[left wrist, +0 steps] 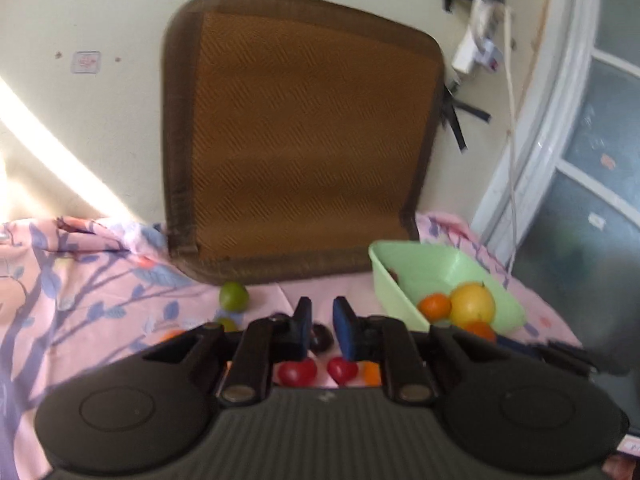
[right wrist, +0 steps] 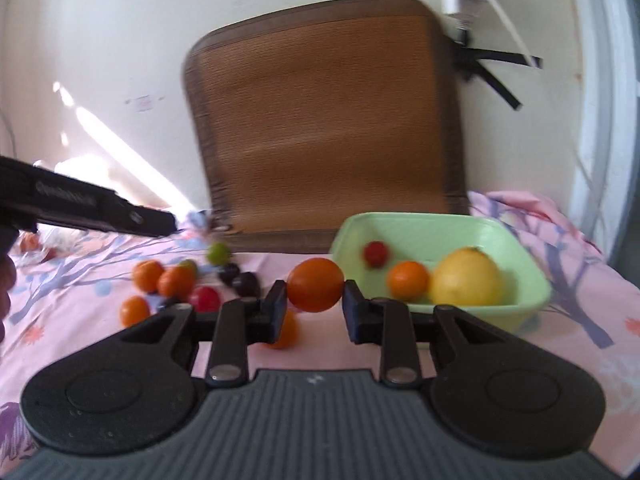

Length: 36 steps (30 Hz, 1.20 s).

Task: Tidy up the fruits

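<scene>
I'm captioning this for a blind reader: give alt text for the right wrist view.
The right gripper holds an orange between its fingers, just short of a green bowl containing a lemon, another orange and a red fruit. More fruit lies scattered on the pink floral cloth.

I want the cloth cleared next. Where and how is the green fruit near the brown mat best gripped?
Grip the green fruit across its widest middle, coming from above on the near side. It is round and sits free on the pink cloth, but the brown mat stands just behind it, crowding the far side.

We see bright daylight streaking the wall (left wrist: pixel 48 128) at left; both views show motion blur and fisheye-curved edges.
</scene>
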Each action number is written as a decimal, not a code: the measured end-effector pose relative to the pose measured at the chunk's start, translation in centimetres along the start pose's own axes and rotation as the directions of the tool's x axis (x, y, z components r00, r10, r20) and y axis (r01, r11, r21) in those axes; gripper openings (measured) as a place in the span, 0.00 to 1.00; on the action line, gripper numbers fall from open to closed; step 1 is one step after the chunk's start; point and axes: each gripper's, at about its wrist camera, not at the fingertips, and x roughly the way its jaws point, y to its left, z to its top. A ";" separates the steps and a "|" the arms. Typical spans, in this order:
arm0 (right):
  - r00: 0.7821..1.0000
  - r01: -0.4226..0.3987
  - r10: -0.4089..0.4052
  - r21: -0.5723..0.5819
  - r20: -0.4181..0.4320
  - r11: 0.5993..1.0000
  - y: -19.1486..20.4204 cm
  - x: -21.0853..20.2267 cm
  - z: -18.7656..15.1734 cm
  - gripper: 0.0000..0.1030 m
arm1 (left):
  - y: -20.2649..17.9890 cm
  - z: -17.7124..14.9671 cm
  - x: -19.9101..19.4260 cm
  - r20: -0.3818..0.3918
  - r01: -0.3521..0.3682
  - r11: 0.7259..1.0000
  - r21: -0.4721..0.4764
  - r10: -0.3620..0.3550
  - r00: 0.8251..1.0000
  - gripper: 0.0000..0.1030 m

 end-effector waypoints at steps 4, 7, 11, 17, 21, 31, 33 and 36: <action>1.000 -0.024 0.023 0.020 0.007 1.000 -1.4 -0.5 -0.5 0.31 | 2.1 -0.9 -1.4 -0.001 -0.086 0.996 0.002 0.086 0.996 0.22; 0.997 -0.078 0.078 0.035 0.001 0.996 -1.0 0.0 -1.0 0.31 | 2.3 -3.0 -1.4 -0.050 -0.124 0.991 0.054 0.127 0.991 0.37; 0.991 -0.129 0.130 0.076 -0.014 0.989 -0.5 0.8 -1.1 0.32 | 1.8 -5.0 0.2 -0.099 -0.161 0.981 0.107 0.171 0.980 0.47; 0.991 -0.135 0.134 0.072 0.011 0.988 -1.7 -0.2 0.2 0.31 | 2.8 -6.4 1.8 -0.144 -0.172 0.982 0.074 0.181 0.973 0.30; 0.993 -0.085 0.079 0.063 0.085 0.994 -5.1 -1.5 3.9 0.31 | 1.6 -3.9 -0.6 -0.105 -0.039 0.999 -0.021 0.037 0.994 0.30; 0.999 -0.035 0.035 0.136 0.004 0.990 -9.1 -0.1 1.5 0.32 | -8.6 1.6 7.5 -0.142 0.218 0.974 0.055 -0.209 0.968 0.30; 0.999 -0.028 0.031 0.156 -0.014 0.987 -9.1 0.5 0.6 0.32 | -9.5 0.9 9.9 -0.192 0.209 0.976 0.051 -0.196 0.962 0.30; 0.999 -0.022 0.025 0.126 -0.025 0.992 -8.6 1.1 0.3 0.34 | -10.2 -0.1 11.9 -0.238 0.191 0.980 0.062 -0.171 0.956 0.31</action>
